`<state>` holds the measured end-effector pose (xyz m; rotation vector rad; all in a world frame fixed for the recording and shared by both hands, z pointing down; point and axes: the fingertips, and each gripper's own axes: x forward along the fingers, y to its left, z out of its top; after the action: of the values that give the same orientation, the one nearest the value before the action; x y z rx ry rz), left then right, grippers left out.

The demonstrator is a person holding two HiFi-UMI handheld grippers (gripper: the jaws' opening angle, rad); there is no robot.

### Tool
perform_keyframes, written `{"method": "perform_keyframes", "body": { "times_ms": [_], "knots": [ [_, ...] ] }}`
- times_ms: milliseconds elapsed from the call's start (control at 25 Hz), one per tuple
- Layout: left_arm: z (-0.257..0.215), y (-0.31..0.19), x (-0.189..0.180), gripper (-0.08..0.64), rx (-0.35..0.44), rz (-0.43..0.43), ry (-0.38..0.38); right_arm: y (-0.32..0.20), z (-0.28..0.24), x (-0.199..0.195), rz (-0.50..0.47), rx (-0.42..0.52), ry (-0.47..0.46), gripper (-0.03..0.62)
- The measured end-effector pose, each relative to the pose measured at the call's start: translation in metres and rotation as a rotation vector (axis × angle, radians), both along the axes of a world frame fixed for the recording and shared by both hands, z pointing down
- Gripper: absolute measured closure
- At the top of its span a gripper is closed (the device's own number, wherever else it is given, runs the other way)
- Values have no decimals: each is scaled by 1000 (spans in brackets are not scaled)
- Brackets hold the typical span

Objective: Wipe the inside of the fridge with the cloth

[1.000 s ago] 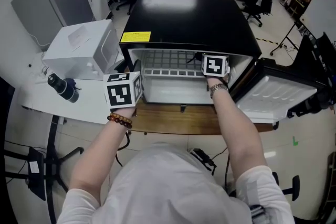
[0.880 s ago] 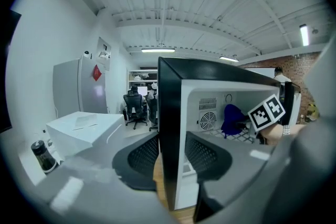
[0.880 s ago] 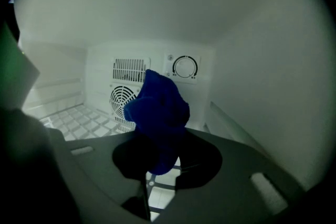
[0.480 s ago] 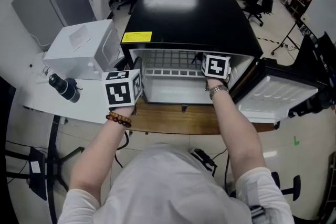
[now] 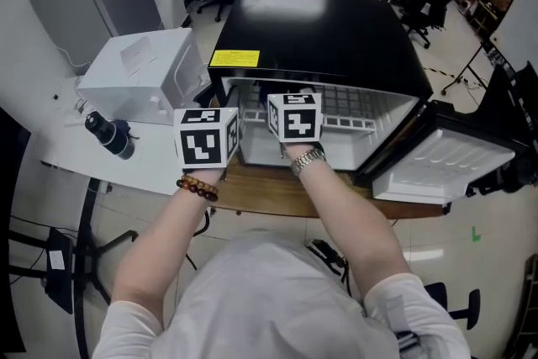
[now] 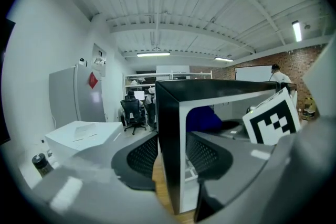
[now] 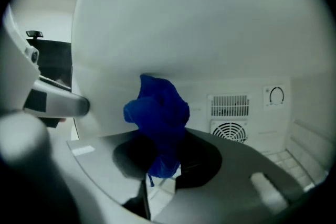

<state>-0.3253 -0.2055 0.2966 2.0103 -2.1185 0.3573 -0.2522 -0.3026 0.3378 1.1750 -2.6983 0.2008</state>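
The black mini fridge stands on a wooden table with its door swung open to the right. My right gripper is inside the fridge and shut on a bunched blue cloth. The cloth sits against the white inner wall near the left side. Its marker cube shows at the opening. My left gripper straddles the fridge's left wall at the front edge. Its jaws have just been opening slightly, with the wall between them and both pads still on it. The cloth shows behind that wall.
A white box-shaped appliance and a dark bottle sit on the white table left of the fridge. Inside the fridge are a wire shelf, a fan vent and a dial. Office chairs and desks stand behind.
My right gripper has swept with the cloth from the fridge's right side to its left. The left gripper has stayed at the left wall.
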Motion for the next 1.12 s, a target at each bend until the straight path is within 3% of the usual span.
{"method": "perform_keyframes", "body": {
  "times_ms": [280,480,680,1120],
  "knots": [
    [1,-1,5,360,-13,19,-8,17,58,-37,-68,-102,104,505],
    [-1,-2,3,376,-6,1,-4,11,60,-27,-25,-53,192,503],
    [0,-2,0,403,-2,-22,11,0,67,0,38,-42,246,505],
    [-1,-2,0,403,17,-24,29,-13,75,73,155,-37,251,505]
  ]
}}
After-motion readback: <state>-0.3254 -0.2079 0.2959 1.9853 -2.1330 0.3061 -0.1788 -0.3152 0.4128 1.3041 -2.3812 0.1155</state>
